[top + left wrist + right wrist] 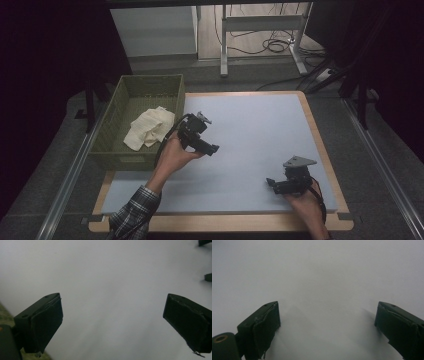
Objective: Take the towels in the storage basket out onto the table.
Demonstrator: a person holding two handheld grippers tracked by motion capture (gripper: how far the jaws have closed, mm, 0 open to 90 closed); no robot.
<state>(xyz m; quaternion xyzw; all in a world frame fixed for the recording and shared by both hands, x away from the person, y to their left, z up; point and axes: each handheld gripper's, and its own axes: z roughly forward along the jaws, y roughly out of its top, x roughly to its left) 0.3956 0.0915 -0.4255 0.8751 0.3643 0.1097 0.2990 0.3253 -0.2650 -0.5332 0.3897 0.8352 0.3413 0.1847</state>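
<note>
1. a pale blue mat [250, 145] is lying over the wooden table [320, 145].
2. a white desk frame [260, 30] is standing on the floor beyond the table.
3. black cables [272, 46] are trailing in loops across the floor under that frame.
4. metal rails [385, 165] are running along both sides.
</note>
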